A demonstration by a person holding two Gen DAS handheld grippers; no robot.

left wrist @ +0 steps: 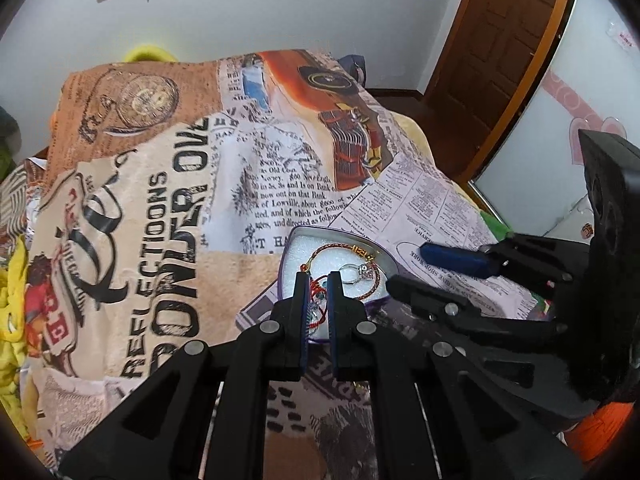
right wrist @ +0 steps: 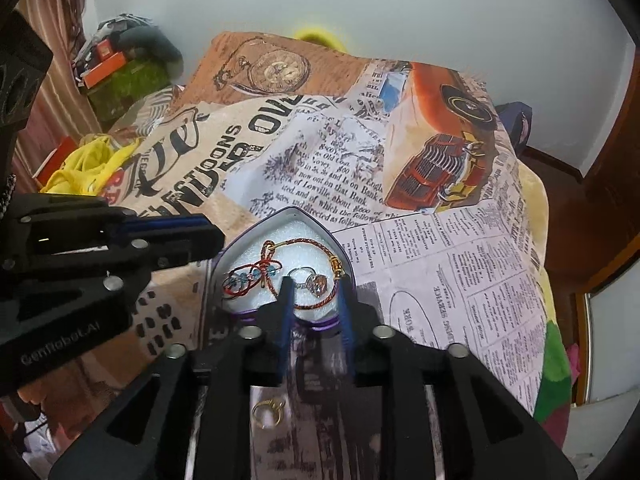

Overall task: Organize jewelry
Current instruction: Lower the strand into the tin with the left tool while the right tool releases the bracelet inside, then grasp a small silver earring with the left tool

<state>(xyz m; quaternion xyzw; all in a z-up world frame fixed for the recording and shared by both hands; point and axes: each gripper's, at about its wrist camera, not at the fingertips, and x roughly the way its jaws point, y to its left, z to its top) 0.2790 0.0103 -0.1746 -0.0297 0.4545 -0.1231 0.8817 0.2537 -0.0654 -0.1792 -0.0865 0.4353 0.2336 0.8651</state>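
Observation:
A purple-rimmed jewelry tin (right wrist: 348,258) with a white foam pad sits on the printed blanket; it also shows in the left wrist view (left wrist: 290,240). In it lie a red cord bracelet (right wrist: 308,244) with blue beads and a silver gem ring (right wrist: 314,280), the ring also in the left wrist view (left wrist: 362,272). My left gripper (left wrist: 318,280) is nearly closed over the beaded end of the bracelet (left wrist: 316,292). My right gripper (right wrist: 314,286) is open at the tin's near edge. A gold ring (right wrist: 268,412) lies on the blanket beneath the right gripper.
The printed blanket (left wrist: 168,184) covers the bed. Yellow cloth (right wrist: 84,168) and boxes (right wrist: 104,64) lie at the left. A wooden door (left wrist: 500,40) stands at the right. The right gripper's body (left wrist: 500,300) sits close beside the tin.

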